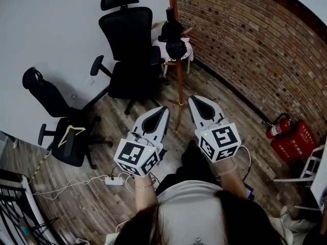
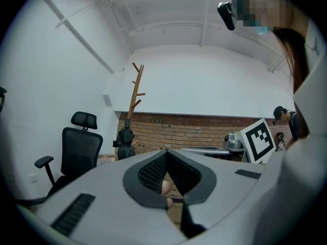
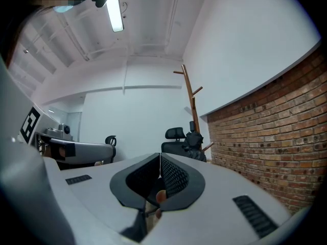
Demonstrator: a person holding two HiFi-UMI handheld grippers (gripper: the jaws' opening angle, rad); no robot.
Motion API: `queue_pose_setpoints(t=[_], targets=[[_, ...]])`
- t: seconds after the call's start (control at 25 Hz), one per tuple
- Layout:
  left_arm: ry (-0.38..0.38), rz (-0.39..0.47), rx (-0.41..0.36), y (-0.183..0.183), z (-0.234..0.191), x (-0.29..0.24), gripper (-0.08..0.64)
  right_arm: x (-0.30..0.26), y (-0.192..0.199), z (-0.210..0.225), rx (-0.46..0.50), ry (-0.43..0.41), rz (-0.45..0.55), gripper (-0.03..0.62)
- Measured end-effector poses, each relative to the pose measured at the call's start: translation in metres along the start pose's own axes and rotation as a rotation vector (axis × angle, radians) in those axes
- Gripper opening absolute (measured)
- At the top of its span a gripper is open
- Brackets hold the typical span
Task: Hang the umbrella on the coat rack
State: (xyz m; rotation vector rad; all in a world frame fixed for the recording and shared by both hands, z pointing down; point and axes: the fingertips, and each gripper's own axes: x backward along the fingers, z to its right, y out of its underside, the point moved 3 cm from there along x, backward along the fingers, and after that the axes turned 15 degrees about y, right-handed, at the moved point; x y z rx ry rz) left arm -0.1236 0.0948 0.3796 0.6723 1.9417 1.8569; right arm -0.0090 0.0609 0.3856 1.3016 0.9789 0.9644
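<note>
Black and folded, the fabric umbrella (image 1: 173, 40) hangs on the tall wooden coat rack (image 1: 179, 80) by the red brick wall (image 1: 245, 50). The grey left gripper (image 1: 164, 108) and grey right gripper (image 1: 192, 98) point towards it, well apart from it. In the left gripper view the jaws meet, with nothing between them. In the right gripper view the jaws are likewise together and empty.

Tall chair (image 1: 127, 45): standing against the white wall (image 1: 51, 24).
Low chair (image 1: 61, 126): standing at the left, near the tall chair.
Hanger (image 1: 70, 134): lying on the low chair's seat.
Power strip (image 1: 113, 180): lying on the wood floor (image 1: 92, 208), its white cable trailing off to the left.
Brick wall (image 1: 255, 45): running along the right side.
Extinguisher (image 1: 278, 126): sitting at the brick wall's foot, just beside a red box (image 1: 294, 142).
Ceiling light (image 3: 115, 9): glowing overhead.
</note>
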Motion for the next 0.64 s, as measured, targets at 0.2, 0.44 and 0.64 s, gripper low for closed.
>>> queue_pose_setpoints(t=[0.2, 0.44, 0.64], targets=[[-0.002, 0.007, -0.009, -0.005, -0.005, -0.005, 0.009, -0.008, -0.003, -0.001, 0.002, -0.012, 0.003, 0.038], [-0.005, 0.008, -0.008, -0.006, -0.012, -0.016, 0.009, -0.013, -0.006, 0.001, 0.023, -0.016, 0.011, 0.038], [-0.002, 0.0, -0.002, -0.004, -0.013, -0.025, 0.009, -0.015, -0.008, 0.008, -0.004, -0.019, 0.017, 0.037]])
